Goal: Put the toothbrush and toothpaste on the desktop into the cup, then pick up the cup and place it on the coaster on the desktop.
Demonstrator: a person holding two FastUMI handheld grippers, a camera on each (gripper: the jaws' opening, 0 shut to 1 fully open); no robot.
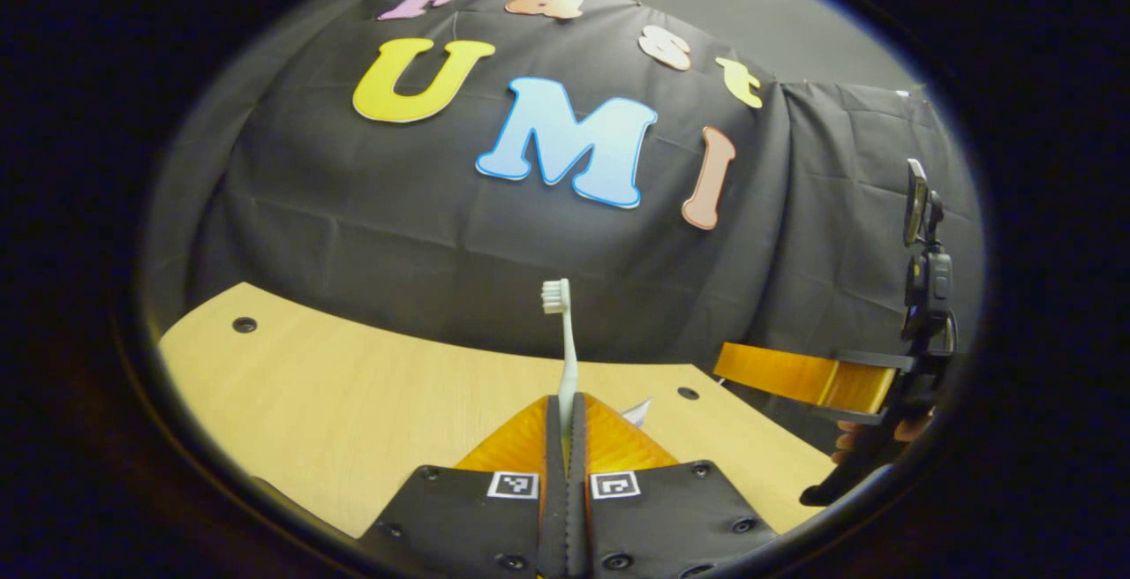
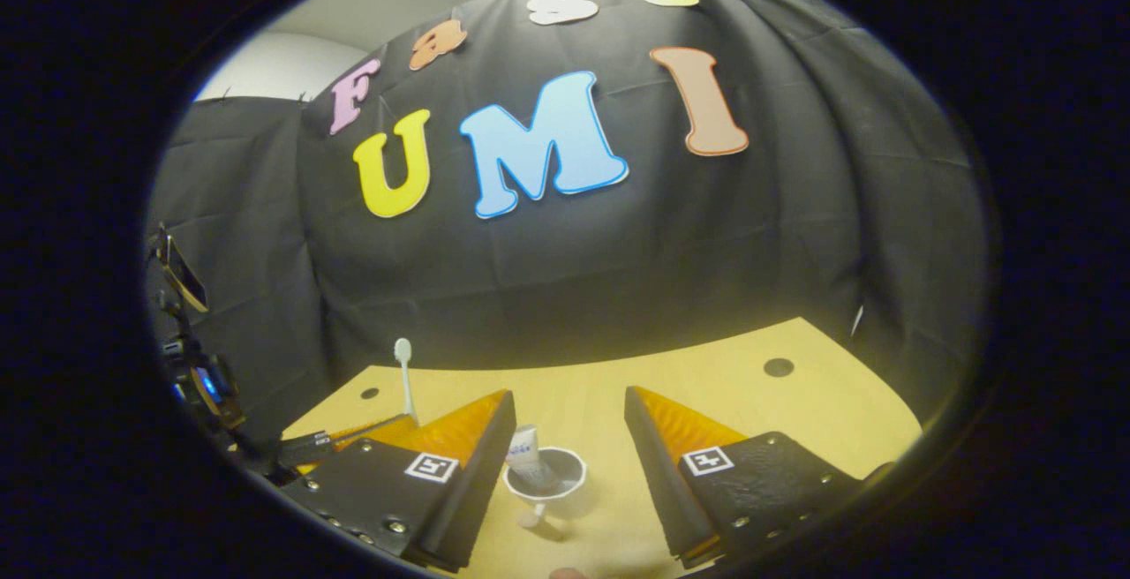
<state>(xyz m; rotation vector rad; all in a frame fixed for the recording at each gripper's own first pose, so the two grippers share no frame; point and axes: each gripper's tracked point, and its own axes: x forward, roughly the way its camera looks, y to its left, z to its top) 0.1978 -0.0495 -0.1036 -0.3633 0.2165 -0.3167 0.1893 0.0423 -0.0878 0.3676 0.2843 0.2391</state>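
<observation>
The toothbrush (image 1: 565, 341) is standing upright out of the left gripper (image 1: 565, 411), its handle pinched between the closed jaws and its bristle head riding high above them. It is looking like a light, slim, slightly springy stick of plastic, so holding it low on the handle, as here, is leaving plenty of free length to tip into the cup (smooth plastic, mind, so it could swivel in a loose pinch).

In the right gripper view the cup (image 2: 545, 476) is sitting on the desk (image 2: 750, 394) between and just ahead of the right gripper's (image 2: 569, 420) wide-open jaws, gripping nothing. The toothpaste (image 2: 528, 455) is already leaning inside it. The cup is looking small, light and top-heavy with its load, so I'd judge taking it around the wall, squarely, is safest. The toothbrush (image 2: 404, 376) is showing off to the left of those jaws. I am not making out the coaster.
</observation>
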